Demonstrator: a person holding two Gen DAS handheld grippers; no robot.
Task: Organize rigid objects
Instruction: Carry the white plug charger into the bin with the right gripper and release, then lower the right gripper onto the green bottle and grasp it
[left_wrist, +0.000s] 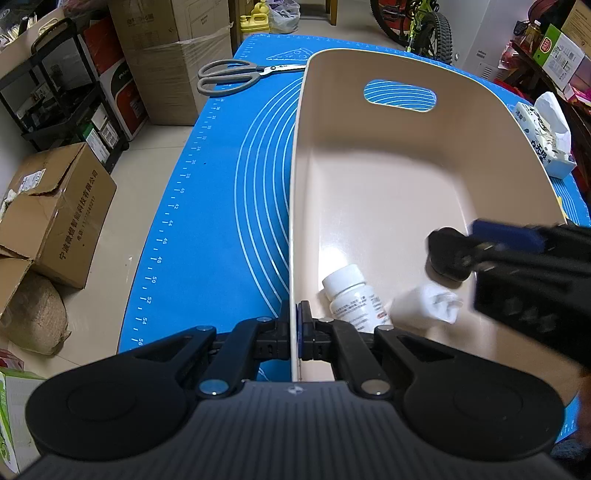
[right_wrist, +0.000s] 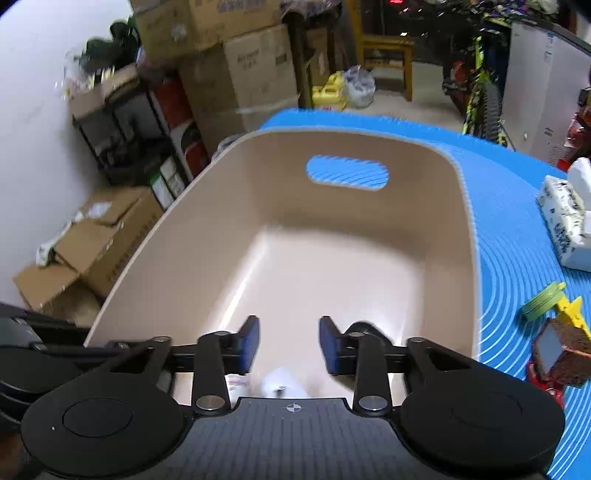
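The left gripper (left_wrist: 295, 325) points steeply down and is clamped on the near left wall of the beige bin (left_wrist: 369, 177), one finger outside and one inside. The right gripper (right_wrist: 289, 341) tilts down over the bin's near right corner, its blue pads (right_wrist: 250, 343) standing apart with nothing between them. Inside the bin, by the near wall, lie a white bottle (left_wrist: 352, 295), a white blurred object (left_wrist: 424, 304) beside it, and a black round object (left_wrist: 448, 254) just under the right gripper, while scissors (left_wrist: 236, 75) lie on the blue mat (left_wrist: 229, 166) beyond the bin's far left corner.
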